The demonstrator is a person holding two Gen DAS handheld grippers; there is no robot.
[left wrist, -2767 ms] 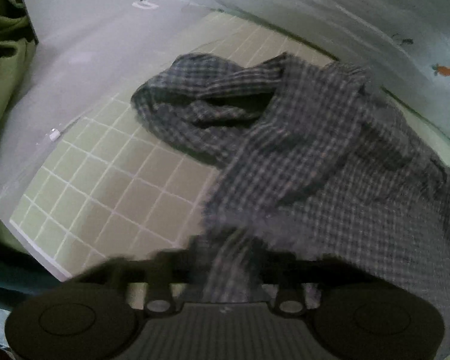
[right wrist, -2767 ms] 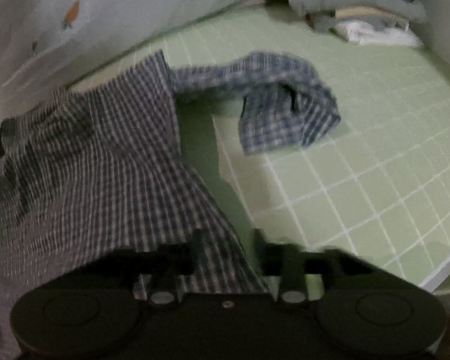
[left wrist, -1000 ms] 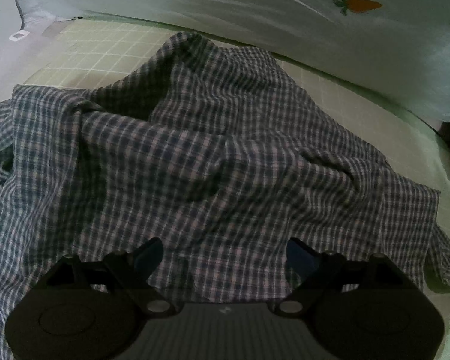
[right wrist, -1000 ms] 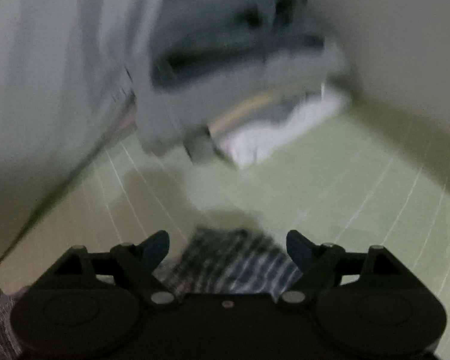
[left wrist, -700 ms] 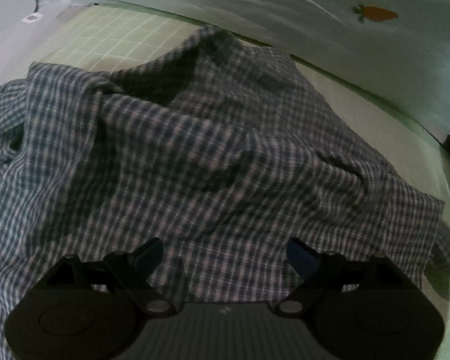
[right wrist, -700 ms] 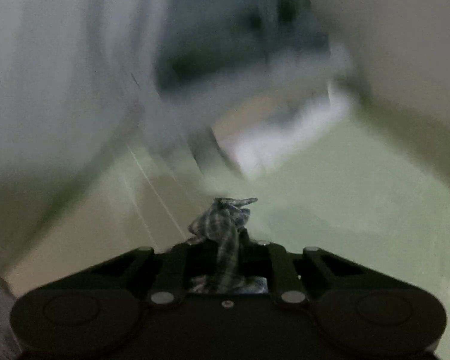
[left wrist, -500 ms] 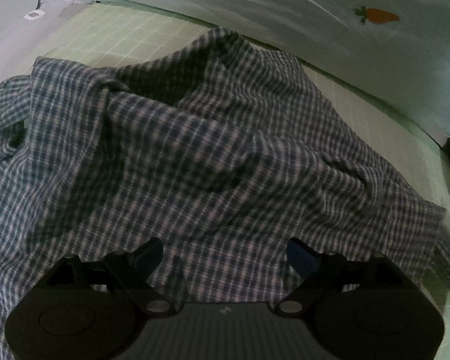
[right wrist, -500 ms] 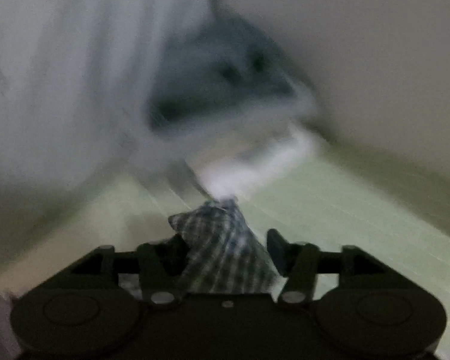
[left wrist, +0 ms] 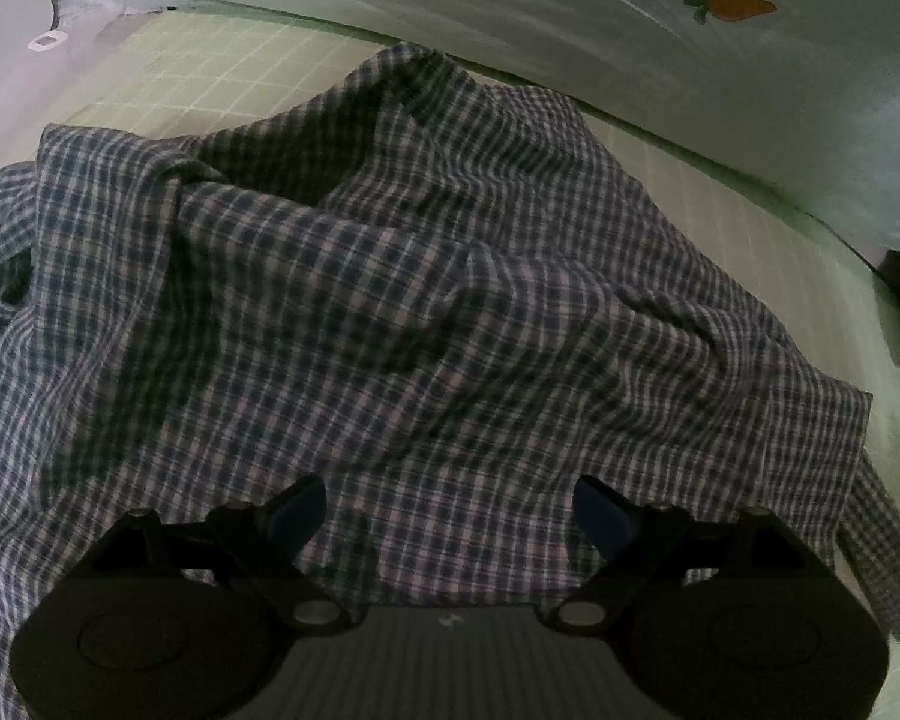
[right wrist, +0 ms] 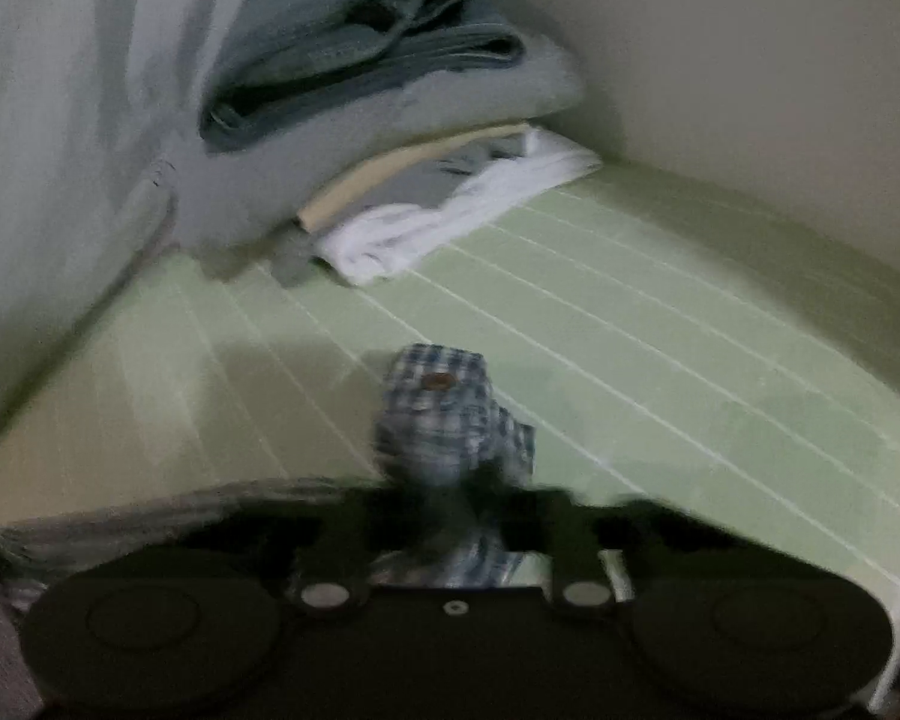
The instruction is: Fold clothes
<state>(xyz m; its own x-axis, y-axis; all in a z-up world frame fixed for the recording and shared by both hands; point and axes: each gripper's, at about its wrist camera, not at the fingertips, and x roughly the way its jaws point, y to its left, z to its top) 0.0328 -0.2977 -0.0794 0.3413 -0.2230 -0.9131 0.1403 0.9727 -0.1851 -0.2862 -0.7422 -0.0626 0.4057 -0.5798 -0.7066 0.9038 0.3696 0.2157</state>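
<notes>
A blue and white checked shirt [left wrist: 426, 312] lies rumpled and spread over the green grid mat [left wrist: 222, 66]. My left gripper [left wrist: 447, 507] is open and empty, hovering just above the shirt's near part. In the right wrist view, my right gripper [right wrist: 459, 504] is shut on a sleeve cuff of the shirt [right wrist: 444, 414]. The cuff sticks up between the fingers and shows a brown button. The fingers are blurred by motion.
A stack of folded clothes [right wrist: 390, 108], jeans on top and white and beige pieces below, sits in the far corner of the mat by the wall. A pale sheet with a carrot print [left wrist: 726, 3] runs along the mat's far edge.
My right gripper closed on the sleeve cuff and lifted it while swinging; the view is now steadier. My left gripper stayed open and drifted slightly over the shirt.
</notes>
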